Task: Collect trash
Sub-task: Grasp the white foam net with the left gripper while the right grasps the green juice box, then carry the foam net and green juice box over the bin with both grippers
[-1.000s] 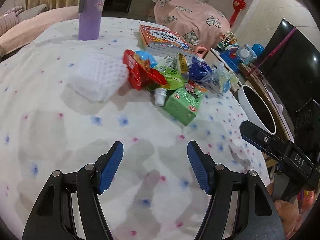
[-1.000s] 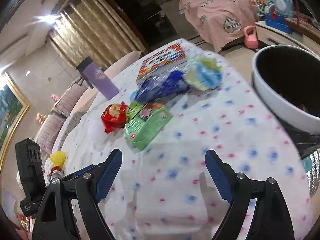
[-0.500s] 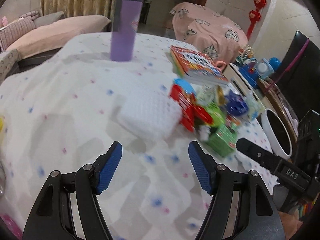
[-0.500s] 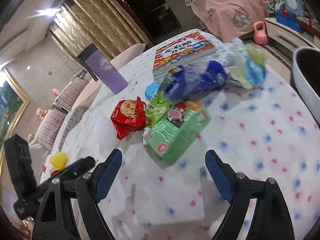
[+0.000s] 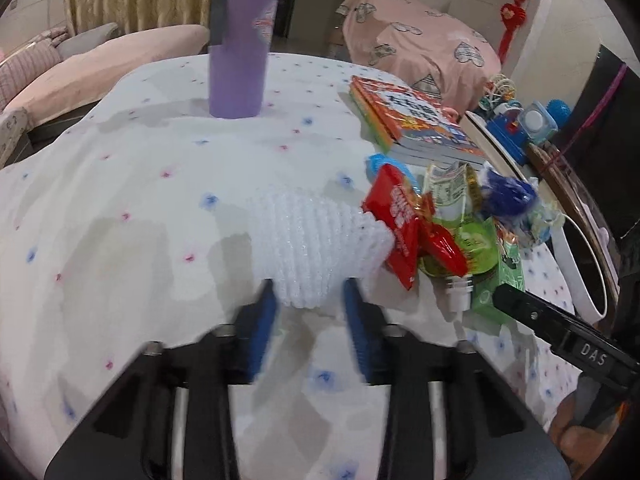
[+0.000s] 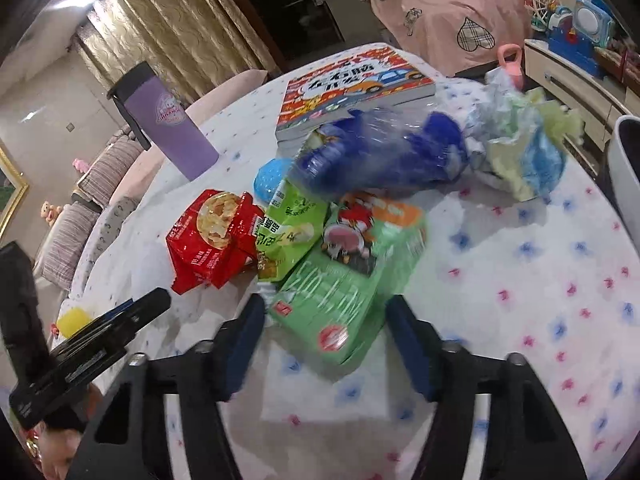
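A pile of trash lies on the dotted white tablecloth. A white foam net sleeve lies at the pile's left. My left gripper has its blue pads on both sides of the sleeve's near end, jaws narrowed around it. The red snack bag touches the sleeve; it also shows in the right wrist view. My right gripper is open, its pads flanking the near end of a green carton. A green pouch, blue plastic wrap and crumpled wrappers lie behind.
A purple tumbler stands at the back of the table. Stacked books lie behind the pile. A white bin stands off the table's right edge; its rim also shows in the right wrist view. A yellow object lies far left.
My left gripper has moved forward to the foam sleeve and its jaws have narrowed around it. My right gripper has moved in on the green carton, with its jaws a little narrower.
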The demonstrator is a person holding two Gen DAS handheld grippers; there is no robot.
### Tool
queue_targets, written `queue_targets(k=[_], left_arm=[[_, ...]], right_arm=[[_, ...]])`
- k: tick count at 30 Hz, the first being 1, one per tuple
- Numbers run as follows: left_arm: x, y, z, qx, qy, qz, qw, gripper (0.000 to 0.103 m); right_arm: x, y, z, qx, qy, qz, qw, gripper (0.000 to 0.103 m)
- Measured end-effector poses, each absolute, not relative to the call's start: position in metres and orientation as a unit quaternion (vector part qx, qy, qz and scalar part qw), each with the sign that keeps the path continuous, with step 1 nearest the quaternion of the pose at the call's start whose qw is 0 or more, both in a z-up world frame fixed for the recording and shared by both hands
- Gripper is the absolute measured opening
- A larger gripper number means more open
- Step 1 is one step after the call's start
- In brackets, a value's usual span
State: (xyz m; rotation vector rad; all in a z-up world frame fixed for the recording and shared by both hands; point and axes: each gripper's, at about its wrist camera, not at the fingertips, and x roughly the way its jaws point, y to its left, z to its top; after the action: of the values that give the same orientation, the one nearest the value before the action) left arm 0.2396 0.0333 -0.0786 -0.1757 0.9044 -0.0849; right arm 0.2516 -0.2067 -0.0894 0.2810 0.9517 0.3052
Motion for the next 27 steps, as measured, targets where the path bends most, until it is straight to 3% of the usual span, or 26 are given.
queue_targets(k=[4, 19, 23, 25, 27], left_arm=[[0.23, 0.025, -0.072, -0.088, 0.434, -0.062, 0.894, 0.011], [0.168, -0.048, -0.049, -0.101, 0.429, -0.161, 0.883, 0.009], [0.169, -0.057, -0.048, -0.103, 0.436, -0.167, 0.878, 0.009], [0.168, -0.061, -0.046, -0.098, 0.435, -0.169, 0.879, 0.009], [0.166, -0.065, -0.044, -0.095, 0.434, -0.172, 0.879, 0.009]], right_arm=[[0.24, -0.222, -0.085, 0.13, 0.452, 0.151, 0.869, 0.054], [0.181, -0.297, -0.068, 0.139, 0.436, 0.133, 0.879, 0.054], [0.181, -0.307, -0.075, 0.142, 0.452, 0.114, 0.873, 0.059], [0.182, -0.31, -0.076, 0.158, 0.45, 0.114, 0.872, 0.073], [0.186, -0.308, -0.077, 0.163, 0.443, 0.107, 0.875, 0.074]])
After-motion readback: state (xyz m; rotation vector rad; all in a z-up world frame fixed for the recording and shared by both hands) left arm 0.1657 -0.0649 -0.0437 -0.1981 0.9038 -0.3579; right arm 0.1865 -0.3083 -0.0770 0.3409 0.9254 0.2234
